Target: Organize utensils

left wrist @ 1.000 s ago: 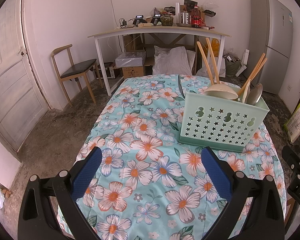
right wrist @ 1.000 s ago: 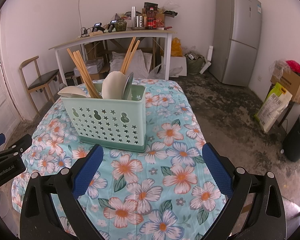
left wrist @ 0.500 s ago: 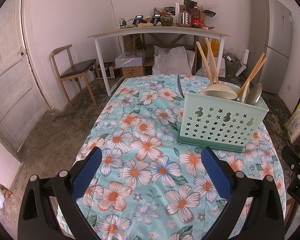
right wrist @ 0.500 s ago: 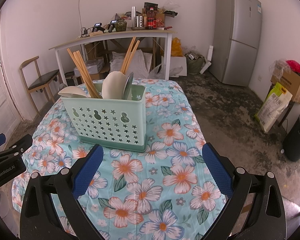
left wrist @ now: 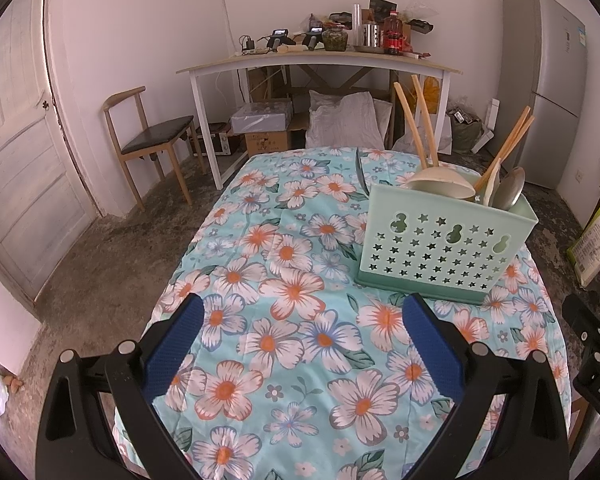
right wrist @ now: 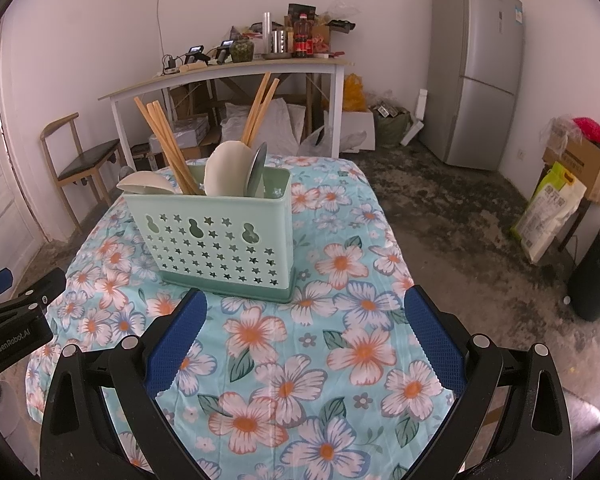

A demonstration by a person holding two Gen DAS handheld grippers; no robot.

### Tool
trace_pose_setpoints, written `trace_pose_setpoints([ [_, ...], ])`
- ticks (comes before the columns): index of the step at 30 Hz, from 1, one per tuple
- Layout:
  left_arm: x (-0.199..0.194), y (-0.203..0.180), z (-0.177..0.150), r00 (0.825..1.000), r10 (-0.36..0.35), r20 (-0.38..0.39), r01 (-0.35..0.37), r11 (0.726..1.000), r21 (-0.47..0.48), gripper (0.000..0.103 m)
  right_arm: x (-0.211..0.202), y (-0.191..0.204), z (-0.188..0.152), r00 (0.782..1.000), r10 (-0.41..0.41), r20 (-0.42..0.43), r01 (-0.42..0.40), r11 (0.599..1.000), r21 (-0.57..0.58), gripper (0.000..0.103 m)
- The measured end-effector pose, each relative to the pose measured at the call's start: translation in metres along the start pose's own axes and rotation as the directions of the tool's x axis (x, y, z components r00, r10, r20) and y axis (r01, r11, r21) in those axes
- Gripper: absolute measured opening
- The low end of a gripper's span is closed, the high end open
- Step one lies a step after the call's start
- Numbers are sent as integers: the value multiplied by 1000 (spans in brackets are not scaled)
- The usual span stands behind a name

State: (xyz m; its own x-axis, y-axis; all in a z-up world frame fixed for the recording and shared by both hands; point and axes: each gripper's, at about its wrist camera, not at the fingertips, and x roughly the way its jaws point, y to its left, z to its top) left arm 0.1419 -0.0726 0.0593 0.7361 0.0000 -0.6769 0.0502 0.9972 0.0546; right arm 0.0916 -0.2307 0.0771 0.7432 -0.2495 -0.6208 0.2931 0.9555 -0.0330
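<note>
Nothing moved; utensil caddy [right wrist: 216,240] upright before spread, empty grippers.

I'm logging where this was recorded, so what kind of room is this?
Probably a plain room in a home, used for eating and storage: a refrigerator, a floral-clothed table with a utensil caddy, and a cluttered desk over boxes.

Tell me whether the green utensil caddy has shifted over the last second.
No. The green utensil caddy sits on the same flowers of the tablecloth in both views.
</note>
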Motion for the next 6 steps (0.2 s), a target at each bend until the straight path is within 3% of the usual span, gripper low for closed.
trace_pose_setpoints([
  [6,-1,0,0,1000,-3,-4,3,1000,2,97,1,0,0,1000,-1,-1,1,1000,2,95],
])
